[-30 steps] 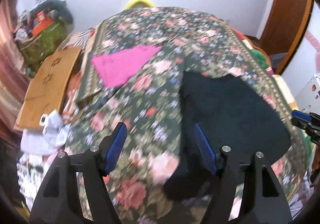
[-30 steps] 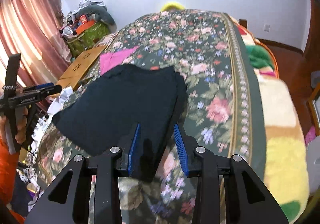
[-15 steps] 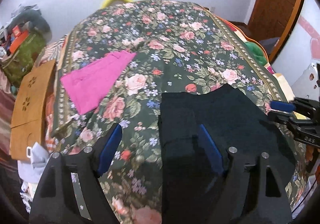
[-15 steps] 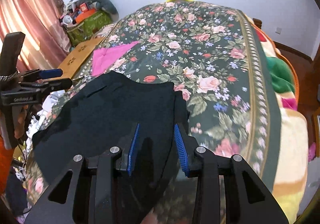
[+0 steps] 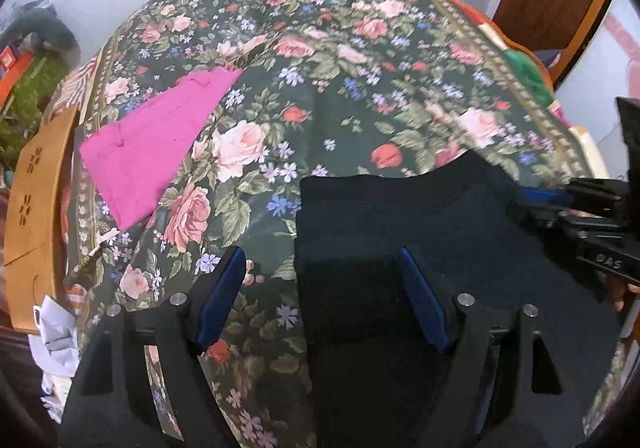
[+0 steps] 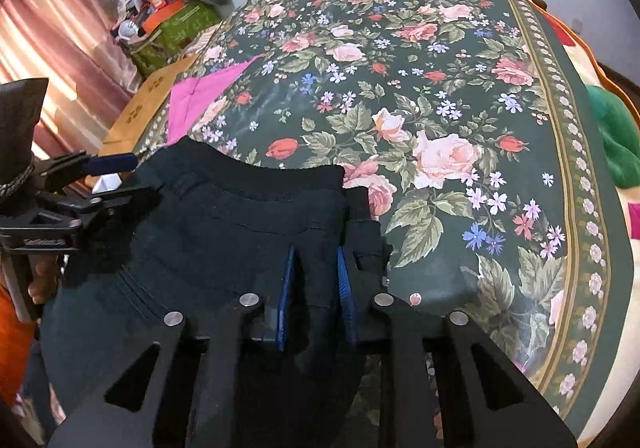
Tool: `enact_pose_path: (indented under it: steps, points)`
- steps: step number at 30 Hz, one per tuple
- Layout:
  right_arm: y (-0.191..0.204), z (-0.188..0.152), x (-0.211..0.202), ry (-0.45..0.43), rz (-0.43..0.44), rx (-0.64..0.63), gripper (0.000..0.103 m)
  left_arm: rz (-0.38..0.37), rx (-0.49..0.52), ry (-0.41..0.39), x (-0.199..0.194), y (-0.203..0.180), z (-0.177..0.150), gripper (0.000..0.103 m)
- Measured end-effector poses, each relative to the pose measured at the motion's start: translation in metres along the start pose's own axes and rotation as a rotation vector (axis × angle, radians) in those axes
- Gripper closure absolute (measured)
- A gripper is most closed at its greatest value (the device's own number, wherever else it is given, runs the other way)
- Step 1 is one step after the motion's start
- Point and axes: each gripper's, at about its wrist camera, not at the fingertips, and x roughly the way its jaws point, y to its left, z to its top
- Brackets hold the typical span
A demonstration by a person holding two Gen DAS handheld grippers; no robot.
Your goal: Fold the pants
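Black pants lie spread on the floral bedspread, waistband toward the far end. My left gripper hangs open and wide over the pants' left edge, which runs between its fingers untouched. In the right wrist view that gripper shows at the far left. My right gripper is closing on a raised fold at the right edge of the pants, and the cloth fills the gap between its blue pads. From the left wrist view the right gripper sits at the pants' right side.
A folded pink cloth lies on the bed to the far left of the pants. Brown cardboard leans beside the bed. A green blanket bulges past the right edge. Piled clutter and curtains stand at the left wall.
Both grippers came down and forward over the pants, which now fill more of each view. The right jaws narrowed onto the fabric fold. The left jaws spread a little wider.
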Motion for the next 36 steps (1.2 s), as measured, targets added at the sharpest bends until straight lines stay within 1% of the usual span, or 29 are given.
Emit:
enact_pose_path:
  steps: [2,8,12,16,19,20,22,24,25,27,28,29,30,32,33,36]
  points:
    - [0.001,-0.002,0.002,-0.007,-0.023,-0.027,0.09,-0.007,-0.015,0.006,0.005,0.003,-0.001,0.024]
    - [0.004,0.001,0.006,-0.01,-0.068,-0.045,0.091,-0.005,-0.07,0.0,0.012,0.012,-0.008,0.023]
    - [0.005,0.003,0.005,0.001,-0.077,-0.046,0.091,0.004,-0.062,-0.008,0.009,0.009,-0.007,0.024]
    - [0.012,0.003,-0.012,-0.02,-0.107,-0.06,0.09,0.063,-0.04,-0.049,-0.009,0.001,-0.007,0.024]
    - [0.018,0.001,-0.03,-0.051,-0.109,-0.067,0.09,0.098,-0.038,-0.088,-0.025,-0.001,-0.008,0.024]
    - [0.02,0.0,-0.039,-0.064,-0.106,-0.07,0.088,0.098,-0.041,-0.105,-0.032,-0.001,-0.008,0.024]
    - [0.025,-0.002,-0.049,-0.082,-0.104,-0.076,0.08,0.089,-0.052,-0.143,-0.05,0.0,-0.011,0.024]
    - [0.03,-0.006,-0.062,-0.109,-0.096,-0.08,0.06,0.087,-0.057,-0.172,-0.063,0.0,-0.013,0.024]
    - [0.032,-0.008,-0.067,-0.124,-0.092,-0.08,0.055,0.087,-0.057,-0.184,-0.071,0.0,-0.016,0.024]
    - [0.035,-0.013,-0.077,-0.145,-0.084,-0.08,0.043,0.074,-0.056,-0.187,-0.079,-0.001,-0.02,0.02]
    - [0.036,-0.016,-0.08,-0.148,-0.082,-0.078,0.039,0.067,-0.056,-0.186,-0.083,-0.002,-0.023,0.018]
    - [0.037,-0.018,-0.082,-0.15,-0.08,-0.074,0.033,0.062,-0.055,-0.184,-0.085,-0.003,-0.027,0.016]
    - [0.038,-0.022,-0.084,-0.153,-0.076,-0.068,0.029,0.059,-0.054,-0.18,-0.086,-0.004,-0.031,0.014]
    - [0.037,-0.03,-0.085,-0.149,-0.065,-0.053,0.026,0.047,-0.048,-0.165,-0.086,-0.006,-0.039,0.013]
    - [0.036,-0.034,-0.084,-0.138,-0.056,-0.038,0.025,0.027,-0.045,-0.142,-0.083,-0.007,-0.042,0.013]
    - [0.029,-0.047,-0.074,-0.08,-0.01,0.017,0.025,-0.038,-0.082,-0.073,-0.072,-0.003,-0.05,0.013]
